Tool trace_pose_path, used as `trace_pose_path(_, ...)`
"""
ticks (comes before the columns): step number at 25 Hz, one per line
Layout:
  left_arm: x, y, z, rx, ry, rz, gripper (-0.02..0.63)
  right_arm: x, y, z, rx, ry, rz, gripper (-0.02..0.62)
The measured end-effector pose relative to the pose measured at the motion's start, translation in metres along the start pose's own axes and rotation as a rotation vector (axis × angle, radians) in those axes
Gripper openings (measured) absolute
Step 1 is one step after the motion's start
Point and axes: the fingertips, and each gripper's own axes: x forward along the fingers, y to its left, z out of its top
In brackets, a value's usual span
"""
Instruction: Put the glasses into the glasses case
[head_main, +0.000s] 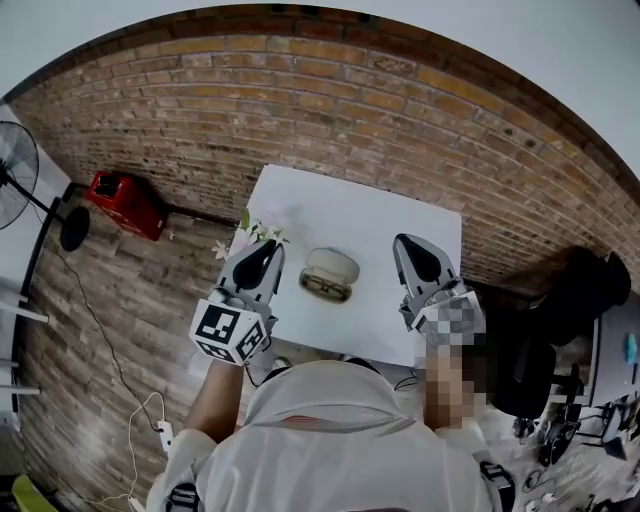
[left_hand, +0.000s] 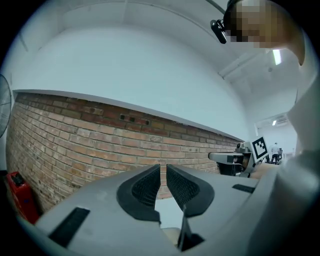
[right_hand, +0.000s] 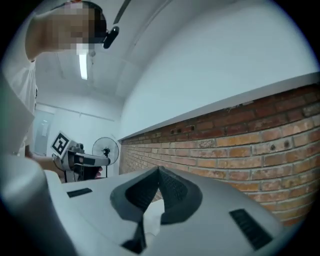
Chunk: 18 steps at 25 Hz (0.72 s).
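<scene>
- L gripper (head_main: 268, 248) (left_hand: 163, 170) is hovering over near edge of white table (head_main: 350, 210), pointing level twd brick wall (left_hand: 75, 135); jaws are standing almost together w/ a thin slit btwn the pads, nothing in it.
- R gripper (head_main: 405, 243) (right_hand: 159, 172) is hovering level on the other side, also aiming at the wall; jaw tips are pressing together, nothing pinched.
- Glasses case (head_main: 333, 264) is lying open mid-table, btwn the two grippers & apart from both, beige lid on the wall side.
- Glasses (head_main: 325, 287) are sitting in the case's near half, dark frame showing vs the pale lining; too small for more detail.
- Flowers (head_main: 252, 233) are resting at table's left edge, just beside L gripper's tip.
- Red box (head_main: 125, 200) is sitting on the floor left of the table; fan (head_main: 15, 165) is standing at far left.
- Each gripper view is catching the other gripper off to one side, marker cube showing.
</scene>
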Motion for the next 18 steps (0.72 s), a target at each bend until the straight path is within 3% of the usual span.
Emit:
trace_pose_path(8, 0.01, -0.014, 0.003, 0.012, 0.001, -0.062, 0.044, -0.007, 0.005, -0.013, 0.002, 0.032, -0.016, 0.051)
trace_pose_path(18, 0.0, -0.005, 0.001, -0.024, 0.001, -0.048, 0.044, 0.008, 0.017, -0.015, -0.001, 0.045, 0.022, 0.051)
